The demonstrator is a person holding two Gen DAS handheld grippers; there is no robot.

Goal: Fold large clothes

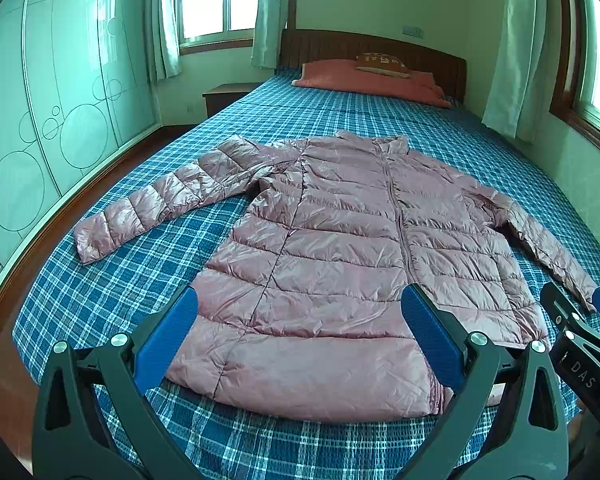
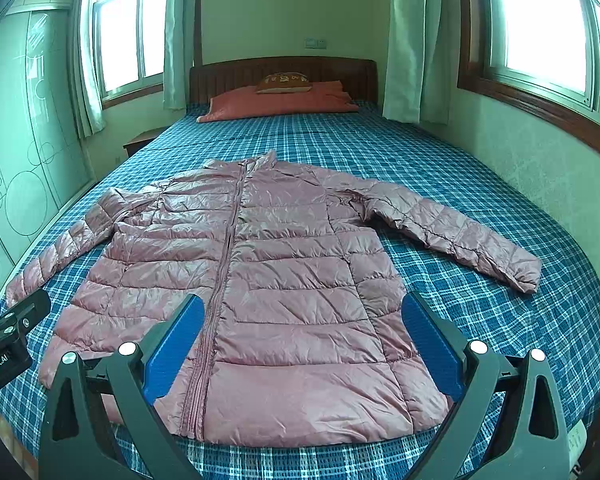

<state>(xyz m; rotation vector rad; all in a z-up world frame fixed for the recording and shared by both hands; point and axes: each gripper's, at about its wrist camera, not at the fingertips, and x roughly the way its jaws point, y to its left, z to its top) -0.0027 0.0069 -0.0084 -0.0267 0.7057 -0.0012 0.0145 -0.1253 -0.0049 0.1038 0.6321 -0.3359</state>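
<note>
A pink quilted puffer jacket (image 1: 332,248) lies flat and zipped, front up, on the bed, with both sleeves spread out; it also shows in the right wrist view (image 2: 260,280). My left gripper (image 1: 300,320) is open and empty, held above the jacket's hem on its left half. My right gripper (image 2: 304,324) is open and empty, held above the hem on the right half. The left sleeve's cuff (image 1: 92,240) lies toward the bed's left edge. The right sleeve's cuff (image 2: 520,272) lies toward the right edge.
The bed has a blue plaid sheet (image 1: 140,280). An orange pillow (image 1: 364,78) and a wooden headboard (image 1: 380,46) are at the far end. A wardrobe (image 1: 40,120) stands at left, a nightstand (image 1: 228,96) at far left, and a wall with windows (image 2: 540,152) at right.
</note>
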